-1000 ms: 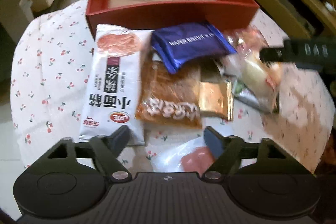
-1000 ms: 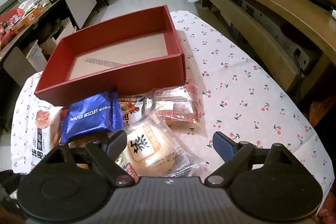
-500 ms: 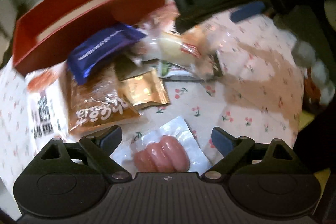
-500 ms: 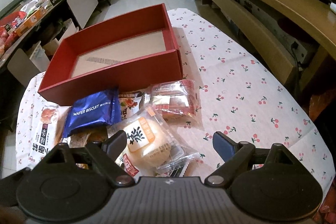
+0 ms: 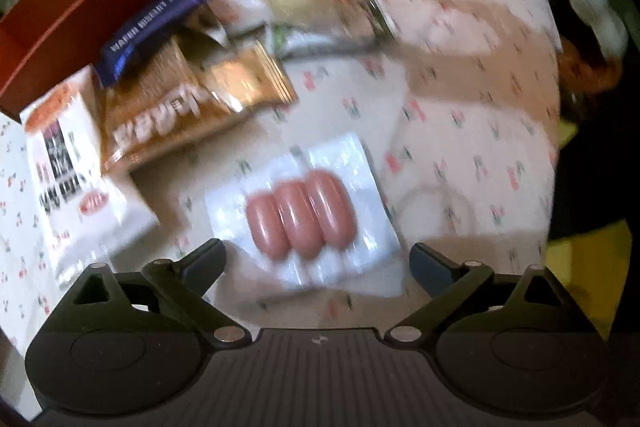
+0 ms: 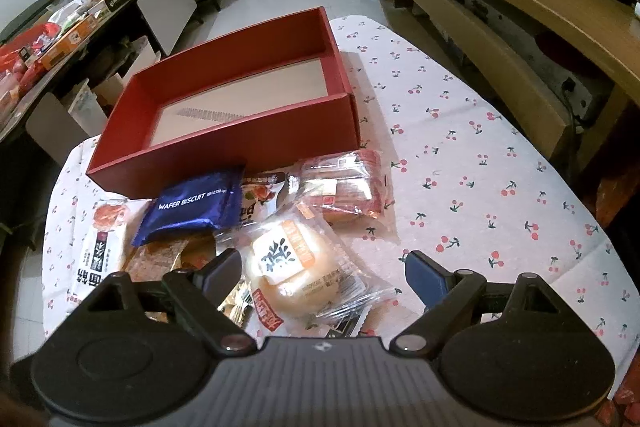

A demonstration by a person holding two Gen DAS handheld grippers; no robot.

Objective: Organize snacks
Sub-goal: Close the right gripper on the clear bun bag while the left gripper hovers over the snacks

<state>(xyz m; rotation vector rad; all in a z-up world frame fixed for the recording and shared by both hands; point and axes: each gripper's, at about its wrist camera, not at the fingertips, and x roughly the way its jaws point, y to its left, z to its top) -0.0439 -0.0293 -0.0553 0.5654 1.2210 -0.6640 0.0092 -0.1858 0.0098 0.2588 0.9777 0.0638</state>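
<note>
Progress of the sorting task, read from left to right across the cherry-print tablecloth [image 6: 480, 155].

The open red cardboard box [image 6: 224, 159] stands at the far side of the cloth and holds nothing; only its pale floor shows. No snack has been put away, so the task appears to be at its very start.

All snacks lie in a loose pile just in front of the box's near wall. At far left is a white pouch with black characters and a red logo [image 5: 68, 171]. Beside it lies an orange-brown crinkled packet [image 5: 168, 123], with a dark blue foil wafer-biscuit packet [image 6: 192, 207] partly on top. Next comes a round pale bun in clear wrap [image 6: 288, 267], and then a clear pack of red-striped cakes [image 6: 344, 187] at the right edge of the pile. Apart from the pile, nearer the viewer, lies a flat clear vacuum pack of three pink sausages [image 5: 300, 215].

The left gripper [image 5: 318, 261] points steeply down over the sausage pack. Its jaws are opening, and the pack lies below and between them with no visible pad contact. The right gripper [image 6: 322, 275] hangs spread wide over the bun, grasping nothing.

Every packet remains to be lifted into the box. The sausage pack looks the likeliest first pick for the left side.
</note>
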